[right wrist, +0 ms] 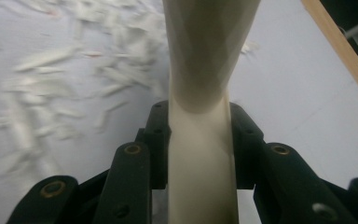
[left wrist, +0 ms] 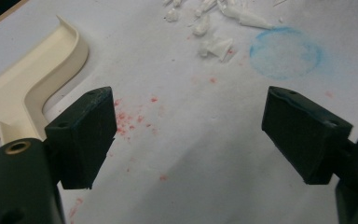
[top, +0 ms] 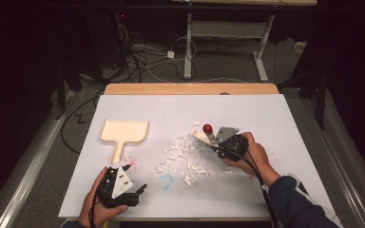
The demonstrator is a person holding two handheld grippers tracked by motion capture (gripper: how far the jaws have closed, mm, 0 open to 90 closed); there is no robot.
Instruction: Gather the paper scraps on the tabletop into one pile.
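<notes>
At scraps' [top: 183, 156] right edge | right claw [top: 212, 141] grips brush [top: 204, 135]

The left hand [top: 100, 202] rests at the near edge of the table, holding the left gripper [top: 140, 190] low and level, its jaws spread wide with nothing between them. The right hand [top: 252, 154] (forearm in a dark sleeve) reaches in from the near right, and the right gripper [top: 214, 140] has its jaws clamped tight on a cream handle [right wrist: 200, 154].
</notes>
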